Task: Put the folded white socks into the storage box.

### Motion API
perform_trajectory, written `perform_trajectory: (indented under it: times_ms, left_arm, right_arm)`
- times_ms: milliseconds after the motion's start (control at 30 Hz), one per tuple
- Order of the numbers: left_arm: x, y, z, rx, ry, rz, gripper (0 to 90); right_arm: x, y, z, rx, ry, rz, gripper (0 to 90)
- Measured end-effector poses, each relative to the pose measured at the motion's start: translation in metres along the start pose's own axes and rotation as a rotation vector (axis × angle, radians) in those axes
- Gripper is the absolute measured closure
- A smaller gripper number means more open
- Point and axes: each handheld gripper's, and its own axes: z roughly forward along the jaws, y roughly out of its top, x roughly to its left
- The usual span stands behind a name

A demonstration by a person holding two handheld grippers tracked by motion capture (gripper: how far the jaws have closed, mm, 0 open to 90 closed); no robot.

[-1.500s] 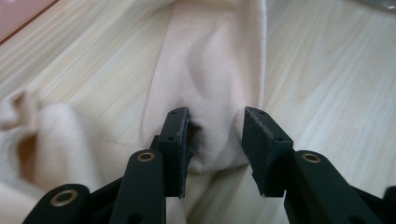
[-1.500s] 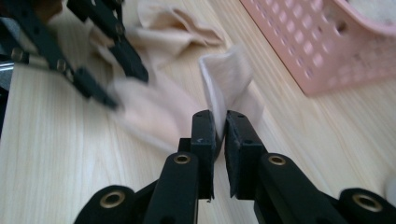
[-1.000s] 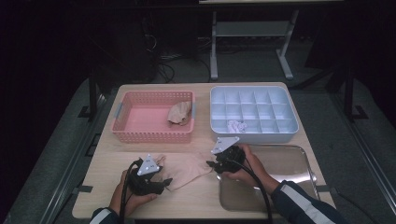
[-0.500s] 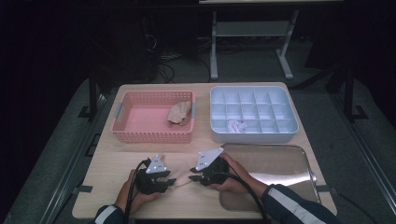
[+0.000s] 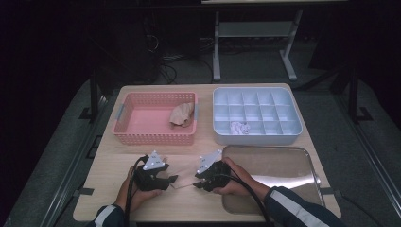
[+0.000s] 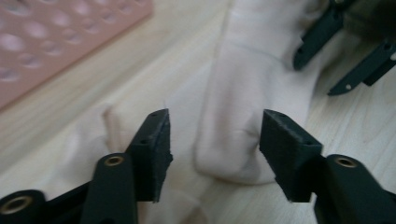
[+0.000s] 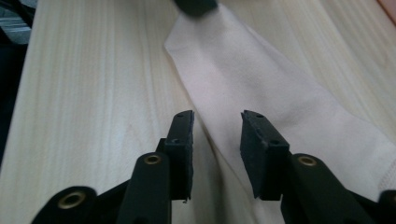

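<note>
Pink perforated basket (image 5: 156, 120) at far left of the desk (image 5: 108, 165); one crumpled tan piece of cloth or paper (image 5: 182, 114) lies against its right wall, the remainder of the floor bare. Just right of it, a pale blue divided tray (image 5: 257, 116); a small white crumpled item (image 5: 239, 127) sits in a front-row compartment, left of centre, other compartments bare. Shiny metal tray (image 5: 279, 165) at the near right of the desk, nothing in it; the person's right forearm crosses its near left corner.

Left tongs (image 5: 168, 180) at near centre-left, aimed right. Jaws have just been opening and stand apart with a folded part of a pale sock (image 6: 243, 107) between them; pads (image 6: 156, 144) not pressing on it, no hold.

The sock lies flat on the desk between the two tongs, in front of the basket.

Right tongs (image 5: 197, 184) face the left ones across the sock. Jaws have just been opening a little, moderately apart, straddling the sock's edge (image 7: 261, 88); pads clear of the fabric, nothing gripped.
</note>
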Motion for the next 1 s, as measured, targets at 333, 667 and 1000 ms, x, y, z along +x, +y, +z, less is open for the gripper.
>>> perform_trajectory:
  times_ms: [333, 667, 1000]
  left_arm:
    - [0.023, -0.02, -0.028, 0.019, 0.042, -0.01, 42.9]
    - [0.028, -0.033, -0.013, 0.079, 0.043, -0.023, 42.6]
    - [0.028, -0.032, -0.013, 0.081, 0.046, -0.032, 42.0]
  right_arm:
    - [0.013, 0.006, -0.014, -0.018, -0.029, -0.03, 66.0]
    - [0.042, 0.037, 0.018, -0.101, 0.003, -0.122, 77.2]
    - [0.036, 0.041, 0.04, -0.043, -0.014, -0.064, 79.5]
